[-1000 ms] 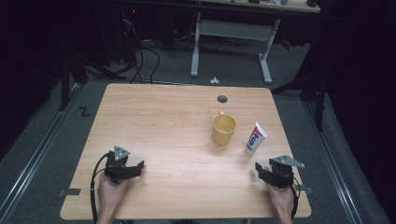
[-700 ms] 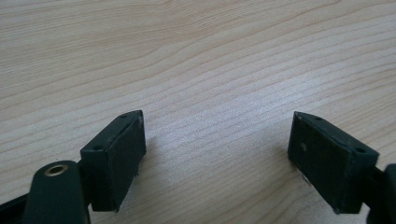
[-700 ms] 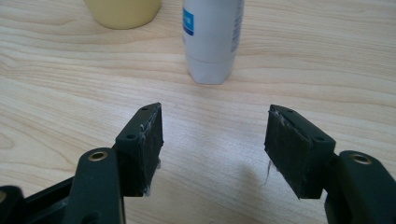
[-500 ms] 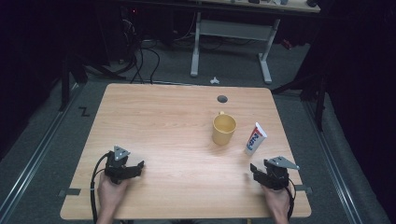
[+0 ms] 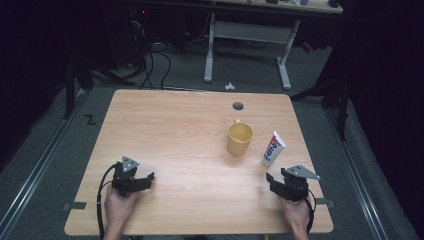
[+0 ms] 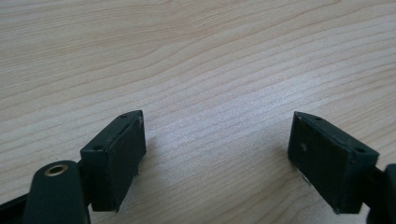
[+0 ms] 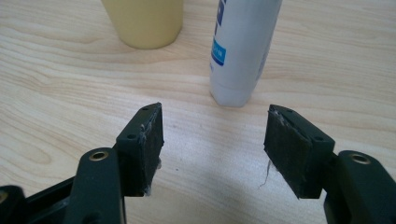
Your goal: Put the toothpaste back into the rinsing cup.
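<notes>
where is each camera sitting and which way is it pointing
High view: above the person's side, looking forward and down at the table; shows both hands, left gripper and right gripper.
Left gripper view: rides the left gripper, looking along its open fingers at bare wood.
Right gripper view: rides the right gripper, facing the toothpaste tube and yellow cup beyond its open fingers.
Shared: high and right gripper views both show tube and cup.

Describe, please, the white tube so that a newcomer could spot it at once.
On the right half of the wooden table, just ahead of the right gripper, a yellow mug stands. The white tube stands upright on its cap beside that mug, slim, with blue and red print.
</notes>
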Demonstrator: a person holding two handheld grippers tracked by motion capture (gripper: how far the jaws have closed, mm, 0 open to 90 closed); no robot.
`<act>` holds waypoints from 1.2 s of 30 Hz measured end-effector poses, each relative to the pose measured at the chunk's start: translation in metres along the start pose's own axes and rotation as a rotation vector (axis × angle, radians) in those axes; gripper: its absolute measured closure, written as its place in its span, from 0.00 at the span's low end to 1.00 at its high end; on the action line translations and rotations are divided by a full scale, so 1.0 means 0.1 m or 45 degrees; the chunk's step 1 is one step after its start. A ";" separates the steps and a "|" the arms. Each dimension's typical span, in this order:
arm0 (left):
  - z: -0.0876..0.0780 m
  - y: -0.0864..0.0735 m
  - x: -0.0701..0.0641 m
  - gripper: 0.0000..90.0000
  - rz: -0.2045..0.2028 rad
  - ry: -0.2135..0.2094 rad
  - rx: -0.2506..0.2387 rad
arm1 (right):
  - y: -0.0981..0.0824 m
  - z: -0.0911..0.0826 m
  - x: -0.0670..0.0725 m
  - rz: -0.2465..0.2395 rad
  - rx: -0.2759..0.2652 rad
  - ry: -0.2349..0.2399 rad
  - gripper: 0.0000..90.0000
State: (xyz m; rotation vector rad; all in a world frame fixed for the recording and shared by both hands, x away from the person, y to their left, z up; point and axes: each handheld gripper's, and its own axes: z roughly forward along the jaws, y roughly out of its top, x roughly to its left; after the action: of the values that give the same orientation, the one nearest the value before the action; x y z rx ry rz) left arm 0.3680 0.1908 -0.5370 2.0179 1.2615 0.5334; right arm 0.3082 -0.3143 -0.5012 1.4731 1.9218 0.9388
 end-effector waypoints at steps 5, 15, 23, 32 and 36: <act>0.00 0.00 0.00 0.22 0.000 0.000 0.000 | 0.07 -0.01 0.01 -0.011 -0.013 0.003 0.42; 0.00 0.00 0.00 0.22 0.000 0.000 0.000 | 0.21 -0.01 0.00 -0.034 -0.032 0.006 0.42; 0.00 0.00 0.00 0.22 0.000 0.000 0.000 | 0.32 0.01 -0.04 -0.022 -0.037 -0.005 0.42; 0.00 0.00 0.00 0.22 0.000 0.000 0.000 | 0.45 0.06 -0.10 0.006 -0.046 -0.008 0.43; 0.00 0.00 0.00 0.22 0.000 0.000 0.000 | 0.49 0.10 -0.12 0.015 -0.043 -0.007 0.43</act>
State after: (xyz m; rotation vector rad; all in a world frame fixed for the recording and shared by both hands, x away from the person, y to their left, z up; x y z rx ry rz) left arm 0.3680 0.1908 -0.5370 2.0176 1.2616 0.5331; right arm 0.3473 -0.3161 -0.4687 1.4678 1.8867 0.9668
